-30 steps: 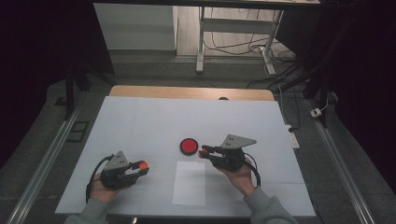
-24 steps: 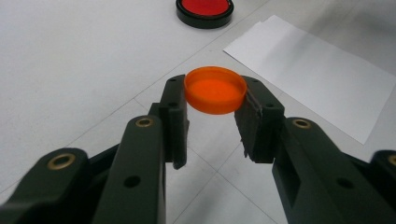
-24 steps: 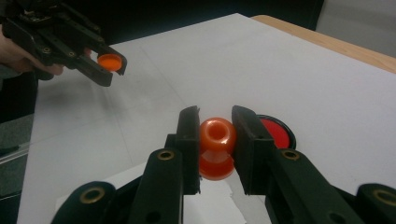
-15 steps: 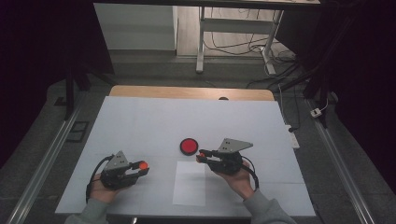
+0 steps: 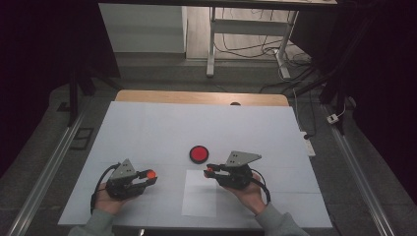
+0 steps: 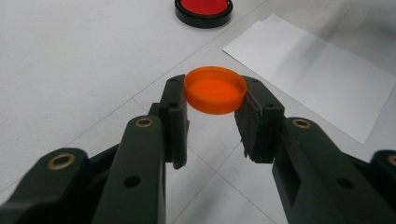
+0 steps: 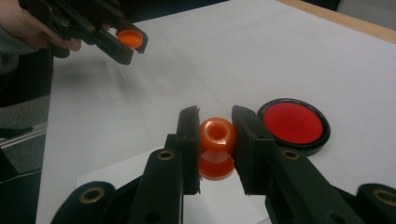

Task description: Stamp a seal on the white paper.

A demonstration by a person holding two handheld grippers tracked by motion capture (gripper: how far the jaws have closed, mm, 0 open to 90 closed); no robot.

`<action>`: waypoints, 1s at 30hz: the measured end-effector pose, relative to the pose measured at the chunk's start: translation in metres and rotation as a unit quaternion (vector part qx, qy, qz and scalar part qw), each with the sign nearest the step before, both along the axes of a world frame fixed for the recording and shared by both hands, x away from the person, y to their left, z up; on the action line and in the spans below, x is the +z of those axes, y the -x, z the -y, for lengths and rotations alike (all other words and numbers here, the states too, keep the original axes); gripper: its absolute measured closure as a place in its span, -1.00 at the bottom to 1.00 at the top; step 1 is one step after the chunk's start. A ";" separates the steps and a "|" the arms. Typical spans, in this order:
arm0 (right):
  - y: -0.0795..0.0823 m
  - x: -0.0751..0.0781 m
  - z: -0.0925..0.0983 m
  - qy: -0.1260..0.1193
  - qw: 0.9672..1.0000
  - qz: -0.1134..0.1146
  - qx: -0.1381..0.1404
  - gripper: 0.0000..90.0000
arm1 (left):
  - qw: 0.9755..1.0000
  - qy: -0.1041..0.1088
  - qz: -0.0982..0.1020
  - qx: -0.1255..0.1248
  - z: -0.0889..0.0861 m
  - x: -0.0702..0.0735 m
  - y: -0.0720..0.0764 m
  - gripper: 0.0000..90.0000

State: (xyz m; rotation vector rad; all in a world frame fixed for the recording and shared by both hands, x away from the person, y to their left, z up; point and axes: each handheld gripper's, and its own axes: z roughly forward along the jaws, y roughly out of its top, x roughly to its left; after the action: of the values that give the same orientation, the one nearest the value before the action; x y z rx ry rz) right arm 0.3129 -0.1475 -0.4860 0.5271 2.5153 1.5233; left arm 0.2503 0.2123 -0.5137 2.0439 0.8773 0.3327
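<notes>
My left gripper at the near left of the table is shut on a shallow orange cap, held level by its rim with the hollow side up. The right gripper view shows that same cap in the left gripper at its upper left. My right gripper points left over the far edge of a white paper sheet. It is shut on a small round orange piece with a hole in its top. A red disc with a black rim lies flat just beyond both grippers.
A white mat covers the wooden table, whose bare far edge shows beyond it. Metal rails run along both sides of the table. A desk frame and cables stand on the floor behind.
My right gripper has drifted slightly left and toward the person with the orange piece still in it. The left gripper has kept still.
</notes>
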 end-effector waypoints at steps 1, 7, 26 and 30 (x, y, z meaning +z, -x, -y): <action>0.001 -0.001 -0.001 0.003 1.000 -0.001 0.003 0.60 | 1.000 0.000 0.000 0.000 0.000 0.000 0.000 0.45; 0.006 -0.006 -0.007 0.012 1.000 -0.008 0.016 0.59 | 1.000 0.001 0.000 0.000 0.000 0.000 0.000 0.45; 0.012 -0.027 -0.023 0.054 0.998 -0.018 0.036 0.60 | 1.000 0.000 0.000 0.000 0.000 0.000 0.000 0.45; 0.012 -0.030 -0.026 0.061 0.997 -0.017 0.037 0.60 | 1.000 0.000 0.000 -0.001 0.000 0.000 0.000 0.45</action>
State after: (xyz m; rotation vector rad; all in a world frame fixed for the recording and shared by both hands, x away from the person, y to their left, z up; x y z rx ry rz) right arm 0.3013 -0.1214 -0.5161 0.4506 2.6615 1.3844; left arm 0.2503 0.2119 -0.5138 2.0449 0.8758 0.3326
